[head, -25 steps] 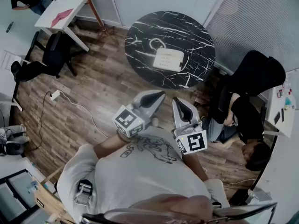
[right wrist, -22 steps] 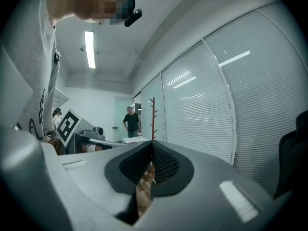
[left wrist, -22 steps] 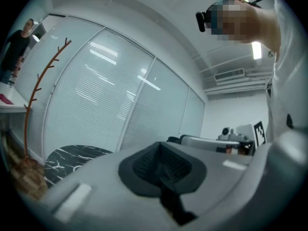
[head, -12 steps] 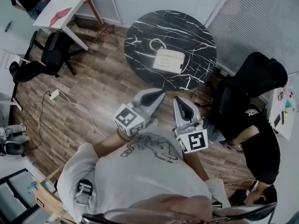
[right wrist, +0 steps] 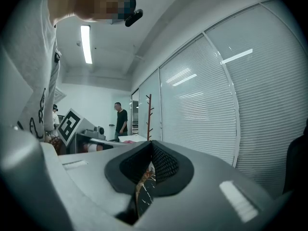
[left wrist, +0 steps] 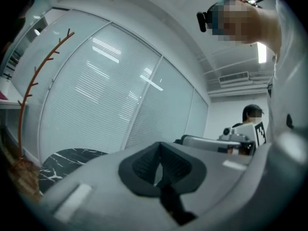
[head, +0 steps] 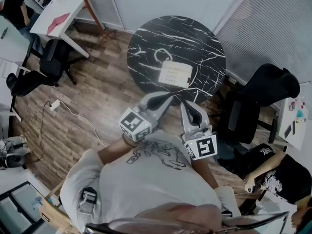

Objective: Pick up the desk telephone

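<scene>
The desk telephone (head: 175,74) is a white set lying on the near side of a round black marble table (head: 204,43), its coiled cord (head: 162,57) looped behind it. Both grippers are held level in front of my chest, just short of the table's near edge and apart from the phone. My left gripper (head: 168,98) is shut with nothing in it, and so is my right gripper (head: 186,105). The left gripper view shows closed pads (left wrist: 147,166) and a slice of the table (left wrist: 62,161). In the right gripper view the pads (right wrist: 163,165) are also closed and empty.
A black office chair (head: 261,94) stands right of the table, and a person (head: 280,179) crouches at the lower right. At the upper left are a white desk (head: 61,16), another black chair (head: 46,67) and a coat stand (head: 92,6). A cable (head: 80,116) runs across the wooden floor.
Both grippers have moved closer to the table, with the phone now nearer their tips. The person on the right has left the chair and moved to the lower right corner.
</scene>
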A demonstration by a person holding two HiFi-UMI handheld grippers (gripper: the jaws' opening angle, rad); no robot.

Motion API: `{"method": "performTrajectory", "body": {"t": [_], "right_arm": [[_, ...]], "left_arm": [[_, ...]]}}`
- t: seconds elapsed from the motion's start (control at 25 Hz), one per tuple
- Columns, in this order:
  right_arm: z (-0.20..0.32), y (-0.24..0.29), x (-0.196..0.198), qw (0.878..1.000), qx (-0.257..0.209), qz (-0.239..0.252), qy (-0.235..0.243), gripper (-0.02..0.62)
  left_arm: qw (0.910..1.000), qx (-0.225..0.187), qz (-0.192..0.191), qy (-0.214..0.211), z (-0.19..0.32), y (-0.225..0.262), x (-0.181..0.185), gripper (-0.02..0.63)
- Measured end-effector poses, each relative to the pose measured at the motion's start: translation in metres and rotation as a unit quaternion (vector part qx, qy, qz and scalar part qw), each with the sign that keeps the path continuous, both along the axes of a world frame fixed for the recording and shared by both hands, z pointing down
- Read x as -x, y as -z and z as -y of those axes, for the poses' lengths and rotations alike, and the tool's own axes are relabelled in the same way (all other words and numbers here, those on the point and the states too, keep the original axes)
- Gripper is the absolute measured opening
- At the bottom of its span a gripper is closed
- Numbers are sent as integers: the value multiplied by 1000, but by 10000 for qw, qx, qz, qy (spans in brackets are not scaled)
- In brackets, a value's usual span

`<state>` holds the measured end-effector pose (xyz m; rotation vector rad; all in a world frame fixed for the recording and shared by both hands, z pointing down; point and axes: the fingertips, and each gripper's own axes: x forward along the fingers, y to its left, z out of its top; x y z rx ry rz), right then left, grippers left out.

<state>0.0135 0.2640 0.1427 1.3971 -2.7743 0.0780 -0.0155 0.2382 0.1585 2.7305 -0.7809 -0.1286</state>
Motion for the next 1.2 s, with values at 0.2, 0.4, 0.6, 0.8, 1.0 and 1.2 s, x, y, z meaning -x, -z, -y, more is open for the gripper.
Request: {"method": "performTrajectory", "body": {"t": [0.2, 0.4, 0.6, 0.8, 1.0, 1.2], "right_arm": [[48, -1, 6, 10000, 38, -49, -18, 6], [94, 2, 15, 9999, 84, -79, -34, 6], [134, 1, 28, 9999, 78, -101, -26, 6], [168, 0, 42, 9998, 99, -144, -37, 6], [197, 0, 54, 9999, 119, -50, -108, 6], [211, -9, 60, 9998, 191, -60, -93, 6]], "left_arm": [[10000, 35, -28, -57, 49, -1, 4, 2], [9999, 85, -42, -110, 94, 0, 12, 2], [9998, 70, -24, -171, 133, -1, 23, 2], [9998, 75, -24, -205, 165, -3, 36, 2], [9996, 142, -15, -226, 190, -7, 49, 2], [9994, 204, 47, -258, 205, -17, 55, 2]]}}
